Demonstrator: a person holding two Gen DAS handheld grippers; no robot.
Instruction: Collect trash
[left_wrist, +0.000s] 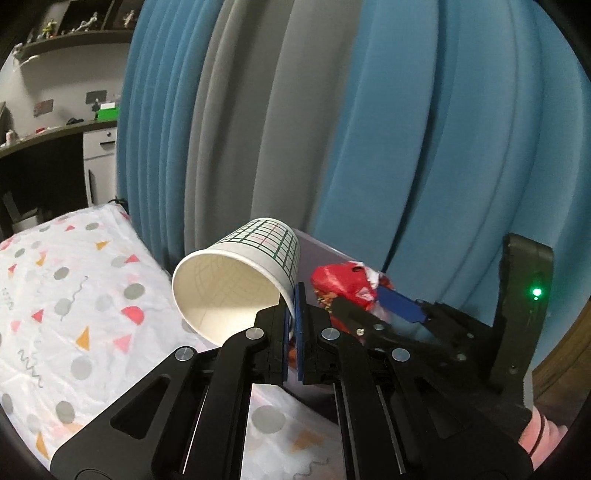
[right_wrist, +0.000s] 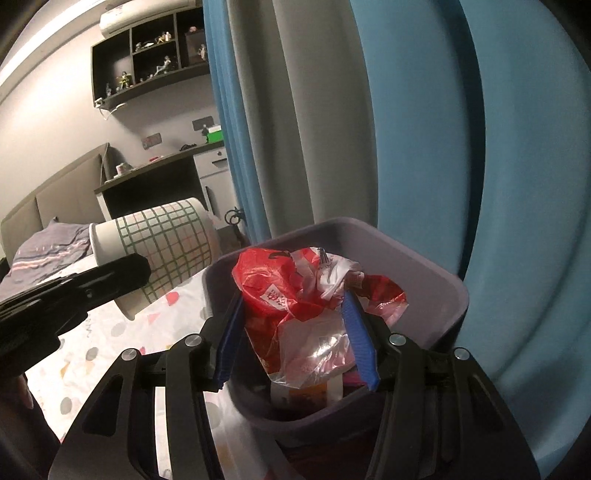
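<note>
A white paper cup with a green and pink grid print lies tilted, mouth toward the camera. My left gripper is shut on its rim. To the right, my right gripper holds a crumpled red and clear plastic bag. In the right wrist view the bag sits between the blue pads of the right gripper, just over the open grey bin. More wrappers lie inside the bin. The cup and left gripper hang to the bin's left, over the bed.
A bed with a white sheet printed with dots and triangles lies on the left, below the cup. Blue and grey curtains hang close behind the bin. A dark desk and wall shelves stand far back left.
</note>
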